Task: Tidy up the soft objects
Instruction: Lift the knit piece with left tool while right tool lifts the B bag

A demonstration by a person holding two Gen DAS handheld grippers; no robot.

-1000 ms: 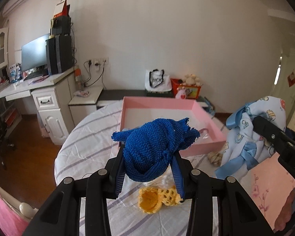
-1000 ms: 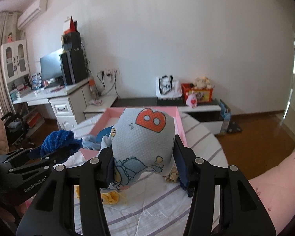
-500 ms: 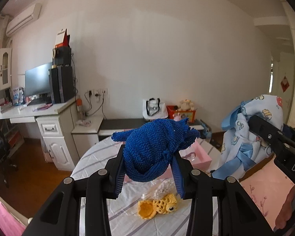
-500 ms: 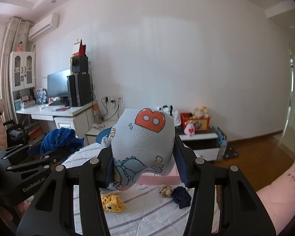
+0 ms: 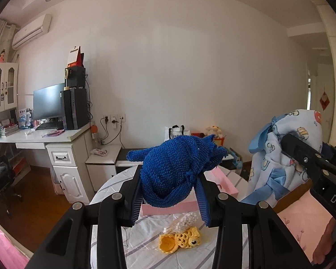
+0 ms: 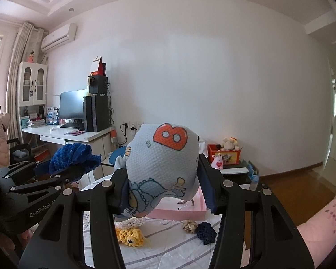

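My left gripper (image 5: 169,194) is shut on a dark blue knitted cloth (image 5: 174,170), held high above the round table (image 5: 145,253). My right gripper (image 6: 162,185) is shut on a light blue printed cloth (image 6: 163,163) with a red letter B; it also shows at the right of the left wrist view (image 5: 286,157). The left gripper with the blue knit shows at the left of the right wrist view (image 6: 74,157). A pink tray (image 5: 183,207) lies on the table below and beyond both grippers.
On the striped tablecloth lie a yellow crochet piece (image 5: 181,241), a white beaded piece (image 5: 186,219), a tan scrunchie (image 6: 189,226) and a dark navy scrunchie (image 6: 206,233). A white desk with a monitor (image 5: 49,107) stands at the left, a low cabinet behind.
Both grippers have tilted and risen, each still holding its cloth. The table and pink tray have dropped lower in both views, and more wall and ceiling show.
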